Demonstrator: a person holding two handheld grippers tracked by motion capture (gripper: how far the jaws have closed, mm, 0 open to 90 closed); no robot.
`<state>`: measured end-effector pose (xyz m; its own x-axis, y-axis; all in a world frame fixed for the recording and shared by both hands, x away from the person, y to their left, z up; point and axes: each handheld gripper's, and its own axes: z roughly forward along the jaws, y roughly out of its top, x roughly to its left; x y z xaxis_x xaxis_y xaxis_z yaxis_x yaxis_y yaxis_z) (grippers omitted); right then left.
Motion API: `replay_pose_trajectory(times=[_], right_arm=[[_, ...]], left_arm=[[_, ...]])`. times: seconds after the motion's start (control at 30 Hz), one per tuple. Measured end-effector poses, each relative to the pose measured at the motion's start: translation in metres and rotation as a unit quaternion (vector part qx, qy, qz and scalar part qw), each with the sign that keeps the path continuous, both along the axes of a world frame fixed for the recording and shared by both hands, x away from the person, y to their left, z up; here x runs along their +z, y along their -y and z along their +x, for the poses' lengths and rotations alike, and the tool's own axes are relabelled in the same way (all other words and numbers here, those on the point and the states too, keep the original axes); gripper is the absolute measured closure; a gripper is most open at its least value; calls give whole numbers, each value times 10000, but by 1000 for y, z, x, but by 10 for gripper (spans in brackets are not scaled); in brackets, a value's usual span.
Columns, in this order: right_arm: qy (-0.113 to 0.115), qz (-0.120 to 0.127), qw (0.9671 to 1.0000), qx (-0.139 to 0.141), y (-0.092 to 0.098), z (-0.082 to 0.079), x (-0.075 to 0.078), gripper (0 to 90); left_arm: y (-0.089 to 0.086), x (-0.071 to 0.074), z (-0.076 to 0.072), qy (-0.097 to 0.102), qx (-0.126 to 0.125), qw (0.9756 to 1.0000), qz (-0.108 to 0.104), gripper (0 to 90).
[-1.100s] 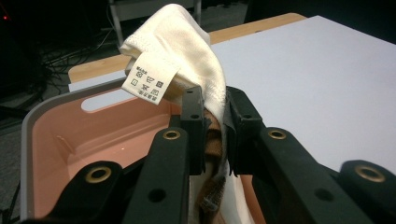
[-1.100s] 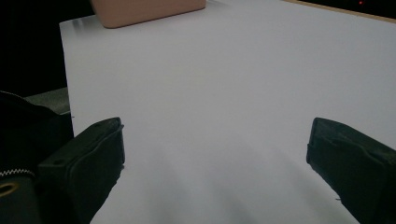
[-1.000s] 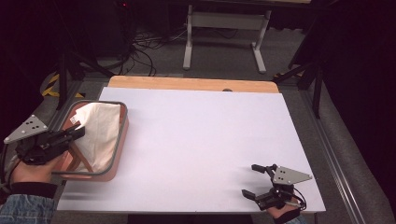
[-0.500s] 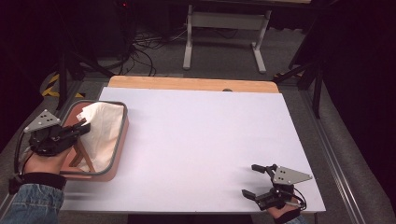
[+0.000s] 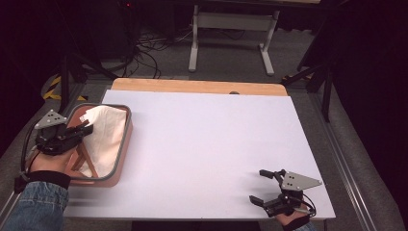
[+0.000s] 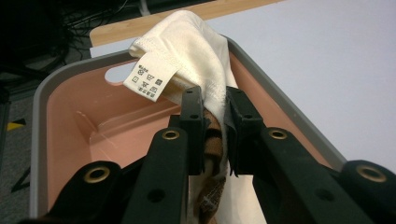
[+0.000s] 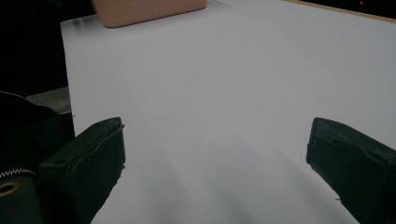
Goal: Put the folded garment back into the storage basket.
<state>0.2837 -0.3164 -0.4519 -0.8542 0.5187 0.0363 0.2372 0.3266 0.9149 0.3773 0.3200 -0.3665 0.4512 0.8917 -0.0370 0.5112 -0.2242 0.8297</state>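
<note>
At the left edge of the white table (image 5: 207, 144), a pink tub (image 5: 121, 159) with a grey rim sits with a cream cloth (image 5: 103, 137) piled inside it. Over that tub the left gripper (image 5: 79, 131) is held by the person's left hand (image 5: 45, 161), whose denim sleeve (image 5: 36, 204) comes in from the bottom corner. Seen from the left gripper view, the two black jaws are drawn close together and pinch a fold of the cloth (image 6: 196, 56) between them; the pinched part shows a brown and tan striped patch just below the jaw tips. The cloth rises above the jaws and drapes against the tub's far wall (image 6: 70, 121), and a small white care label (image 6: 150, 77) with printed symbols hangs from its hem, facing the camera.

Near the table's front right corner, well apart from the tub, the right gripper (image 5: 263, 187) rests low over the bare white surface. Its jaws stand wide apart with nothing between them, as the right gripper view shows, where the white table (image 7: 233, 93) stretches ahead and a corner of the pink tub (image 7: 149, 9) appears at the far top edge. Beyond the table's far side runs a strip of wooden board (image 5: 197, 85), with a grey floor and dark cables (image 5: 144, 48) behind it.
</note>
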Motion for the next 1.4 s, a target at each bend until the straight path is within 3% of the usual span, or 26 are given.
replay_pose_trajectory(times=[0.57, 0.73, 0.93, 1.17, 1.4], right_arm=[[-14, 10, 10000, -14, 1, 0, 0, 50], [-19, 15, 10000, -27, 1, 0, -1, 50], [-19, 13, 10000, -25, 1, 0, 0, 50], [-10, 6, 10000, -35, 1, 0, 0, 50], [4, 14, 10000, -55, 2, 0, 0, 50]], left_arm=[[0, -10, 17, -171, 242, 9992, 249, 769], [-4, -9, 17, -32, 584, 9979, 272, 454], [-7, -6, 12, 99, 756, 9971, 0, 210], [2, 2, 3, 306, 632, 9973, -217, 85], [23, 19, -12, 700, 245, 9966, -366, 42]])
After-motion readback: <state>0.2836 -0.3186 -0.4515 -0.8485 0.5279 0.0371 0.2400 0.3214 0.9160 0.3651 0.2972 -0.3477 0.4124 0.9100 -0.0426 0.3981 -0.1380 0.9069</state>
